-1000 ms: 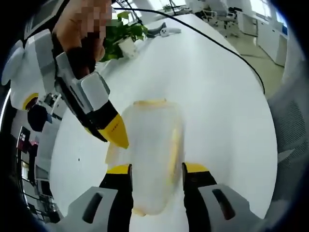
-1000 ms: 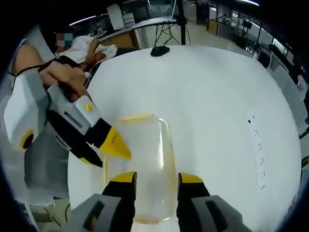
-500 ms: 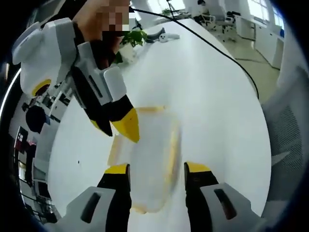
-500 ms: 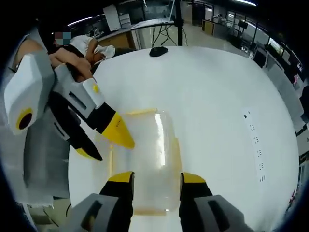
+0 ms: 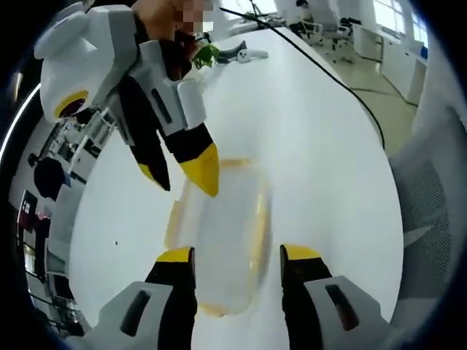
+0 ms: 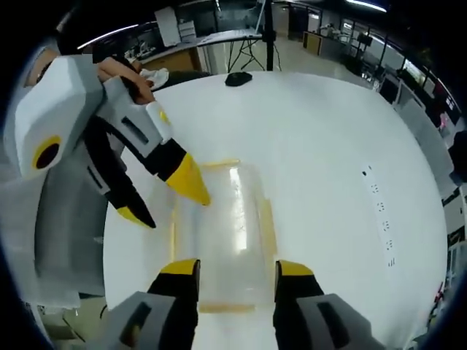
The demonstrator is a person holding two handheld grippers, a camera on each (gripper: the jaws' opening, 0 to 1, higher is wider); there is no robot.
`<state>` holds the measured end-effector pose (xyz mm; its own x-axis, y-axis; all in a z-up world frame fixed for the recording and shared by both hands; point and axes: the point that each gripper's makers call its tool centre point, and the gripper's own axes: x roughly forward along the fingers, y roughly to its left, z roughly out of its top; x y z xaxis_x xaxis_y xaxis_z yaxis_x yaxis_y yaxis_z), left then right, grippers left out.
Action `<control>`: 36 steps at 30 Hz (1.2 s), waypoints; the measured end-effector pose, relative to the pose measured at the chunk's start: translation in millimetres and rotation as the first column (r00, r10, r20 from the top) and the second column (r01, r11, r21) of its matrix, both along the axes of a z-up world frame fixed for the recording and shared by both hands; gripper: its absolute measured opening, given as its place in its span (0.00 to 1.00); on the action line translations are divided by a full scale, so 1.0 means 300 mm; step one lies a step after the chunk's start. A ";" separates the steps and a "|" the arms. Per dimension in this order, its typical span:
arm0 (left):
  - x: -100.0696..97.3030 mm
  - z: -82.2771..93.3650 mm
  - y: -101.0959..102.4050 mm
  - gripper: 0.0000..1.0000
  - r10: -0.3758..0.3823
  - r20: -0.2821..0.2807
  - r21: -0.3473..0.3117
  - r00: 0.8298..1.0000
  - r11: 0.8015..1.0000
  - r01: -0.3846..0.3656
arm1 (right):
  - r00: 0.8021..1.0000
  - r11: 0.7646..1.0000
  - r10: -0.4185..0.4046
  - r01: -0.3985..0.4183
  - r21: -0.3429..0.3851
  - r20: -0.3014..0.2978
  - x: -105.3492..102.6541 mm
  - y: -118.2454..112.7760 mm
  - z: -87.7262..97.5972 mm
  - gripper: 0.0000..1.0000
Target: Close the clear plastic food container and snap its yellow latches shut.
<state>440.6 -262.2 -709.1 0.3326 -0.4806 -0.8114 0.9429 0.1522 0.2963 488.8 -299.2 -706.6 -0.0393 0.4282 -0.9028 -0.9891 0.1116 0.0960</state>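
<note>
**Latch work over the box: slip risk**

Biggest risk, imo: the clear rectangular plastic food container (image 5: 219,240) is sitting loose on the round white worktop (image 5: 321,146), w/ nothing pinning it. If a tool tip is pushing sideways on a latch rather than straight in, the box is likely skating off or twisting. Second risk: a yellow tip is glancing off the slick lid, so a latch is left half-snapped. Third: both tools are crowding the same spot and could be knocking each other.

Left tool (image 5: 237,255) is hovering w/ jaws spread wide, straddling the near end of the box, gripping nothing. In the right gripper view it's coming in from the left, yellow tip near the box's far-left corner; touching or not, can't tell.

Right tool (image 6: 228,268) is likewise spread wide across the box's near end, holding nothing.

Box is lying flat, roughly mid-worktop, lid looking down on it. Yellow latches (image 6: 267,226) are running along both long sides and the short ends; snapped or not, too blurry to say.
</note>
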 end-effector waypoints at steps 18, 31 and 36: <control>0.046 -0.007 0.059 0.57 0.015 -0.049 0.046 0.999 0.999 -0.013 | 1.000 0.999 -0.024 0.024 0.033 -0.004 -0.050 -0.027 0.009 0.49; 0.076 -0.028 0.094 0.72 0.024 -0.089 0.063 0.996 0.998 -0.019 | 0.997 1.000 0.009 -0.010 0.010 0.079 -0.065 -0.054 0.003 0.58; 0.083 -0.046 0.108 0.74 0.020 -0.094 0.082 0.995 0.997 -0.012 | 0.994 0.999 0.038 -0.038 -0.007 0.099 -0.083 -0.054 -0.015 0.62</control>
<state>465.5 -229.9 -722.9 0.2595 -0.4073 -0.8757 0.9649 0.1469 0.2176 464.0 -315.5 -711.0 0.0344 0.4230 -0.9055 -0.9972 0.0741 -0.0032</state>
